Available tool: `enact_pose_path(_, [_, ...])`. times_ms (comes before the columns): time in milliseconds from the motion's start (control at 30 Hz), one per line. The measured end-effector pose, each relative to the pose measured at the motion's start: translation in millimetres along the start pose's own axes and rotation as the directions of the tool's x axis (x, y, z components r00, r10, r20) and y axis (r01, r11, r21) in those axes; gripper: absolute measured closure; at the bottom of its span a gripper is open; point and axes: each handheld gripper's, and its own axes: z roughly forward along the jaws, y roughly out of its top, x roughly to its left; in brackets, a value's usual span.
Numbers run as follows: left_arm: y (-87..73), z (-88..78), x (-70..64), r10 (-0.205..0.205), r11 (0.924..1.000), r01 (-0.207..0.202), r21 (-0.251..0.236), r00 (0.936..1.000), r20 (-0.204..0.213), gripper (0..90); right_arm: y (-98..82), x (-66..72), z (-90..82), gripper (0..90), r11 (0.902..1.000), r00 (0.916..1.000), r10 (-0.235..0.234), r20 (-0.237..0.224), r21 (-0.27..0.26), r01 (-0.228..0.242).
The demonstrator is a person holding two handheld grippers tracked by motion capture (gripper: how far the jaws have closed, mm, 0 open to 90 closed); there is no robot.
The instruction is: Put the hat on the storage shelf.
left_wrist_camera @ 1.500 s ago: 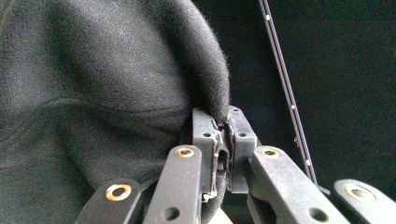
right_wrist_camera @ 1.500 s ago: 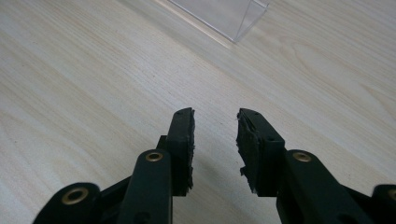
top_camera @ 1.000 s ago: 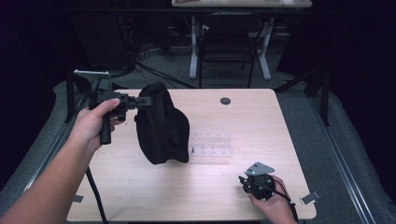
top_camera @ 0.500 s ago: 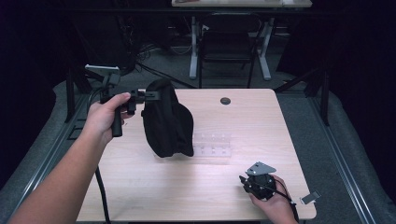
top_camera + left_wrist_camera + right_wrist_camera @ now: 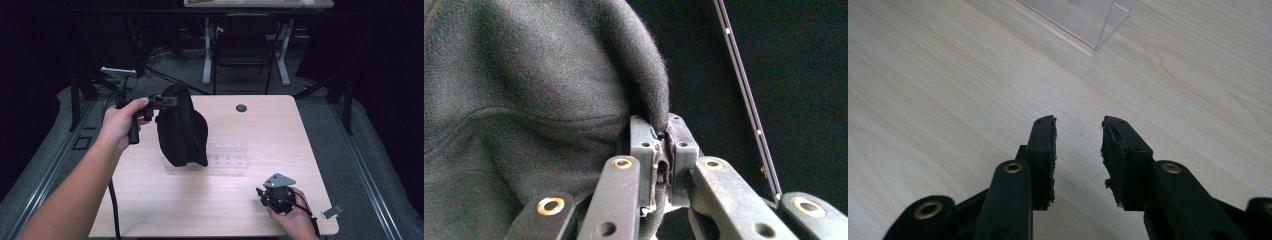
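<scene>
A black fabric garment is hanging bunched above the tabletop, its upper edge pinched at nine o'clock, drooping downward.

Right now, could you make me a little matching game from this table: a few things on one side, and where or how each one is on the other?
Things:
1. black cloth bag
2. clear plastic tray
3. right gripper
4. left gripper

States:
A. jaws apart, nothing between them
B. lying on the table behind the bag
C. hanging, pinched at its top edge
D. clamped on fabric

Pairs: 1-C, 2-B, 3-A, 4-D
</scene>
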Motion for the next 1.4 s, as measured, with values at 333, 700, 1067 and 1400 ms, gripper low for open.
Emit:
enact_pose_path(333, [0.7, 13.5, -3.9, 0.013, 0.9999, -0.013, 0.009, 0.9999, -0.003, 85.1, 3.1, 2.6, -0.6, 66.4, 0.9999, 0.9999, -0.002, -0.012, -0.015, 0.002])
enact_pose_path(700, [-0.6, 17.6, -6.1, 0.024, 0.9997, -0.023, 0.012, 0.9997, -0.004, 85.0, 22.0, 1.1, -9.2, 67.5, 0.9982, 0.9980, 0.018, -0.060, -0.056, -0.022])
enact_pose_path(1067, [-1.6, 18.7, -7.8, 0.029, 0.9994, -0.029, 0.019, 0.9996, -0.005, 84.8, 50.9, 4.5, -15.2, 68.1, 0.9933, 0.9921, 0.018, -0.124, -0.111, -0.032])
enact_pose_path(1400, [-2.4, 21.4, -8.3, 0.031, 0.9993, -0.031, 0.020, 0.9995, 0.002, 84.7, 82.2, 21.7, -10.6, 69.2, 0.9902, 0.9853, -0.044, -0.165, -0.138, 0.021])
